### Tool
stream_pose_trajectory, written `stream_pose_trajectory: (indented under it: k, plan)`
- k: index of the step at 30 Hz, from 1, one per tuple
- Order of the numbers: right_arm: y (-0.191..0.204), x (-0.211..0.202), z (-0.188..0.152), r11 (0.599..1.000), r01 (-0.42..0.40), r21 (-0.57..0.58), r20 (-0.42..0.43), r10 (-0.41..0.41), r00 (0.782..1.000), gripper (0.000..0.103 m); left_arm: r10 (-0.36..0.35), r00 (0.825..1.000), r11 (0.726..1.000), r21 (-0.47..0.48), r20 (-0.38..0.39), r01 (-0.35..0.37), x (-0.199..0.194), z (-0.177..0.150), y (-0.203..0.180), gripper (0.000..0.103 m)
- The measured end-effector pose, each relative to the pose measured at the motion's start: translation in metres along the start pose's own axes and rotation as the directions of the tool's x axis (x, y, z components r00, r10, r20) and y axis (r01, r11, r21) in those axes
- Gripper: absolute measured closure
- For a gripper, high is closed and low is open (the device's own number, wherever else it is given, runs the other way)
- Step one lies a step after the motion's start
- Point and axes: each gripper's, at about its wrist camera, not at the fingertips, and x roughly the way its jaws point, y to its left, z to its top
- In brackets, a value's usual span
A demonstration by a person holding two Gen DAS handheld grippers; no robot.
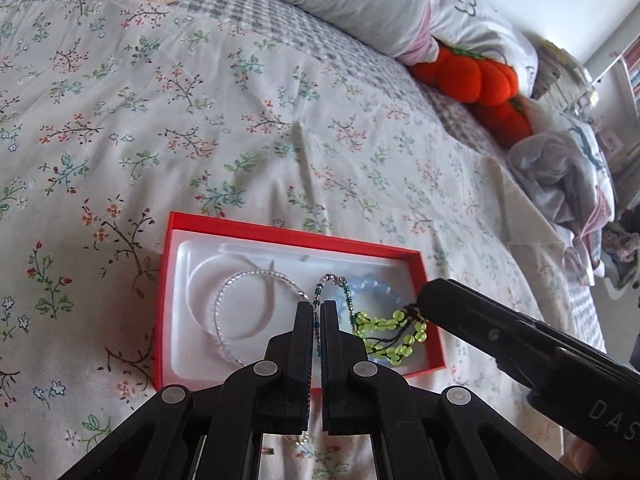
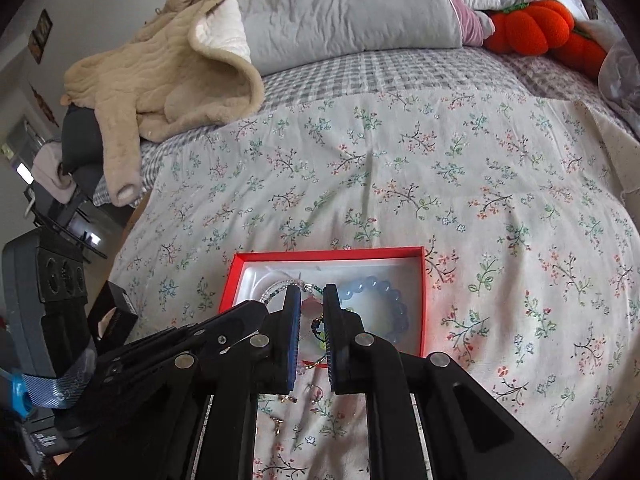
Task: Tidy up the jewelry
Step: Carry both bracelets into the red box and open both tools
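Note:
A red box (image 1: 280,234) with a white liner lies on the floral bedspread. In it are a silver chain bracelet (image 1: 240,292), a pale blue bead bracelet (image 1: 372,286) and a yellow-green bead bracelet (image 1: 394,330). My left gripper (image 1: 317,310) is shut on a thin teal-and-silver beaded strand (image 1: 334,280) over the box. My right gripper (image 2: 312,300) is open over the box (image 2: 332,255), its jaws either side of the yellow-green bracelet's dark cord (image 2: 318,326). In the left wrist view its tip (image 1: 430,300) touches that bracelet. The blue bracelet (image 2: 390,294) lies to its right.
Small loose jewelry pieces (image 2: 286,400) lie on the bedspread in front of the box. A beige fleece jacket (image 2: 160,76), grey pillows (image 2: 340,8) and orange plush pumpkins (image 2: 536,26) sit at the head of the bed. The bed's left edge drops off near a black device (image 2: 48,280).

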Motion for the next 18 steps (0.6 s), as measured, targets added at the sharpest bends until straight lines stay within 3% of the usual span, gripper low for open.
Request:
stream_pose_trajectory:
  k: [8, 16, 18]
  plan:
    - [-0.023, 0.021, 0.001, 0.996, 0.085, 0.026, -0.027, -0.085, 0.996, 0.091, 0.137, 0.990, 0.990, 0.042, 0.021, -0.138, 0.012, 0.002, 0.010, 0.103]
    - [-0.036, 0.027, 0.003, 0.995, 0.091, 0.048, -0.051, -0.088, 0.995, 0.090, 0.181, 0.983, 0.982, 0.042, 0.031, -0.182, 0.016, 0.004, 0.014, 0.103]
    - [-0.036, 0.026, 0.005, 0.994, 0.092, 0.055, -0.059, -0.089, 0.994, 0.082, 0.202, 0.979, 0.978, 0.052, 0.031, -0.203, 0.015, 0.005, 0.011, 0.096]
